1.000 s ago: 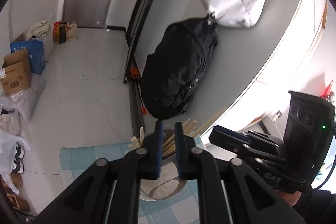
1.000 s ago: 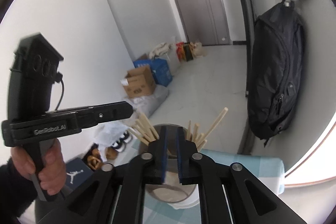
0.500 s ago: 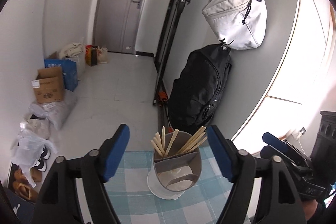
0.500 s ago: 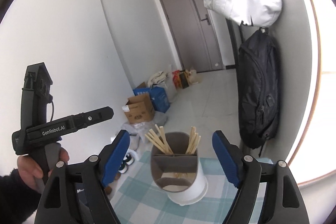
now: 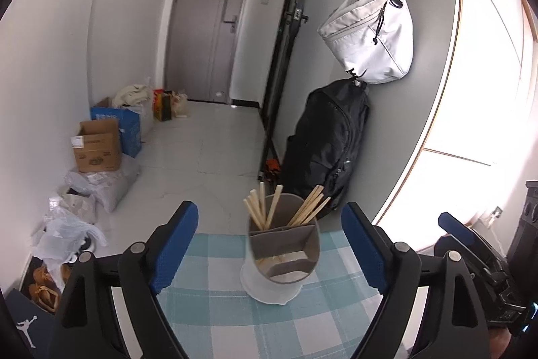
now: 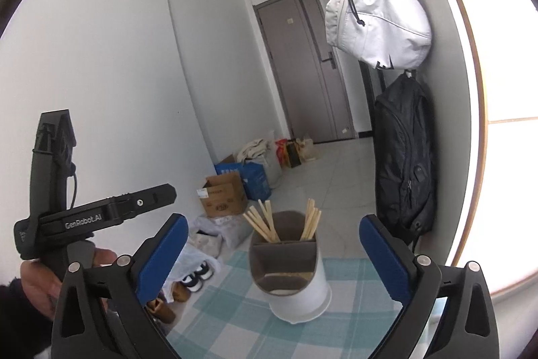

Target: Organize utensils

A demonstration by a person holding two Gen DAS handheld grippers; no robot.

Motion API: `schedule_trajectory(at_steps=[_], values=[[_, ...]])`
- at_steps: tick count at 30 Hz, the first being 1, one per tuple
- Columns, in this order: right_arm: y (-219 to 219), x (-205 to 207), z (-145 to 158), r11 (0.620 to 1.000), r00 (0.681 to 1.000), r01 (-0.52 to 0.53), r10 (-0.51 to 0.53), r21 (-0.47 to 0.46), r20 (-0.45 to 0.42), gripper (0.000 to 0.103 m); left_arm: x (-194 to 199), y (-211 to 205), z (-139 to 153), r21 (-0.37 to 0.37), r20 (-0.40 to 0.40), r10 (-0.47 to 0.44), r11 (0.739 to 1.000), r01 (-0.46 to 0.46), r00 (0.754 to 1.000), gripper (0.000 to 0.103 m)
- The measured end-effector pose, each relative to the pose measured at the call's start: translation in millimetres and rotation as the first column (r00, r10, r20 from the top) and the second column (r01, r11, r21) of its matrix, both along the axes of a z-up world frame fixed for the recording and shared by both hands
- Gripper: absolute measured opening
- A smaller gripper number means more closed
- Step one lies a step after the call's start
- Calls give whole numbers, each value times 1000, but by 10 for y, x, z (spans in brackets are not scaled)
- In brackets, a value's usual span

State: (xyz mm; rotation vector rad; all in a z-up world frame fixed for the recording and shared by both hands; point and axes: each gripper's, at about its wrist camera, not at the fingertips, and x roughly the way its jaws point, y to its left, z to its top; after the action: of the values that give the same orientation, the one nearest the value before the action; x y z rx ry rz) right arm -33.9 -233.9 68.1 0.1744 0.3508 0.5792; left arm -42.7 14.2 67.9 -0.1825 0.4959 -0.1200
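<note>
A white utensil holder [image 5: 279, 268] with a grey divided insert stands on the blue checked tablecloth [image 5: 215, 301]. Several wooden chopsticks [image 5: 259, 214] stand in its two far compartments; the near compartment looks empty. It also shows in the right wrist view [image 6: 296, 278], with chopsticks [image 6: 262, 224]. My left gripper [image 5: 270, 244] is open and empty, its jaws wide apart in front of the holder. My right gripper [image 6: 272, 251] is open and empty, also held back from the holder. Each gripper shows at the edge of the other's view.
A black backpack [image 5: 326, 140] and a white bag [image 5: 373, 32] hang on the right wall beyond the table. Cardboard boxes [image 5: 97, 143], plastic bags and shoes [image 5: 43, 285] lie on the floor at the left. A grey door [image 5: 208, 22] closes the hallway.
Both grippers went from shut to wide open and drew back and up from the holder. The holder with its chopsticks now sits farther ahead in both views.
</note>
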Motion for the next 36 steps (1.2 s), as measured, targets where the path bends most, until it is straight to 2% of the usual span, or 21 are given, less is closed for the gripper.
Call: schedule_trajectory(at_steps=[1, 2, 4, 12, 17, 22, 27, 36], values=[[4, -23, -18, 1000, 1000, -3, 3, -3, 5, 103, -25, 1, -12, 3, 7, 12, 1000, -12, 1000, 86], [13, -48, -38, 1000, 1000, -10, 10, -7, 11, 103, -48, 2, -26, 3, 12, 17, 1000, -17, 1000, 92], [17, -96, -73, 1000, 999, -18, 18, -15, 27, 103, -103, 4, -64, -1, 18, 30, 1000, -30, 999, 96], [12, -366, -249, 999, 992, 25, -21, -28, 125, 103, -300, -12, -217, 15, 75, 89, 996, -90, 993, 97], [13, -422, -338, 999, 990, 23, -17, -43, 138, 103, -325, -67, -300, 46, 109, 107, 993, -113, 988, 97], [-2, -419, -441, 998, 993, 31, -24, -57, 117, 103, -223, -102, -455, 54, 61, 103, 993, -107, 993, 97], [-26, -419, -488, 998, 994, 43, -38, -48, 106, 103, -229, -114, -558, 89, 55, 104, 990, -109, 993, 97], [-2, -371, -524, 999, 995, 31, -27, -43, 92, 103, -233, -98, -605, 72, 25, 95, 993, -97, 995, 97]])
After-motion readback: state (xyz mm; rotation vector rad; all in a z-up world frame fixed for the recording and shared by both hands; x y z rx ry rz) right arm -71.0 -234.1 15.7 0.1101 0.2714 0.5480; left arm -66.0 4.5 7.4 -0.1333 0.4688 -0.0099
